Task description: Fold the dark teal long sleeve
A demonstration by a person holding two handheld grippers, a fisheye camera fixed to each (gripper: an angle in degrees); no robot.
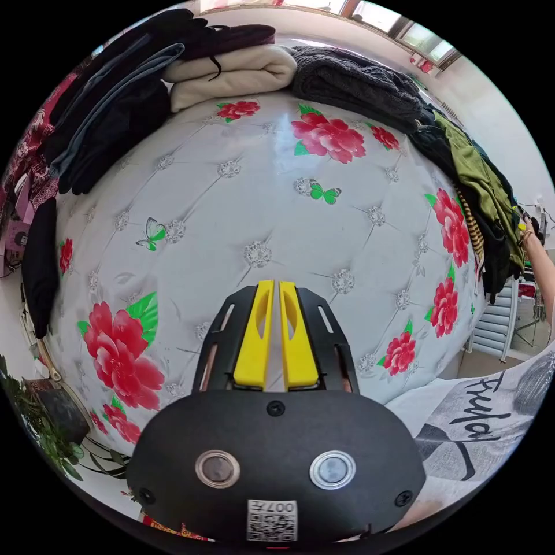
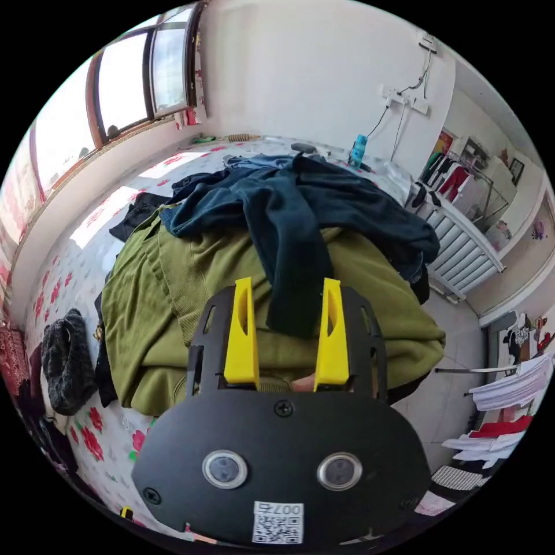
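Step in hand, by the look of it: fetching the dark teal long sleeve (image 2: 300,214) off the heap. Lying on top of the olive green garment (image 2: 191,300), draped across it with one sleeve trailing down toward the right tool (image 2: 286,295). Right tool spread wide, jaws either side of that sleeve's end, not pressing on it. Left tool (image 1: 276,300) nearly closed, a thin gap between the jaws, holding nothing, hovering over the flowered bed cover (image 1: 243,231) well away from the olive green garment.

To do it well: close on the sleeve cloth alone, keeping clear of the olive green garment beneath. Better to take a thicker part nearer the shoulder or body than the very cuff, so the whole piece lifts rather than stretches. Lift up before drawing away, since other dark clothes lie tangled behind it. Bring to the bare stretch of flowered bed cover, between the folded stacks (image 1: 231,69), for spreading flat.
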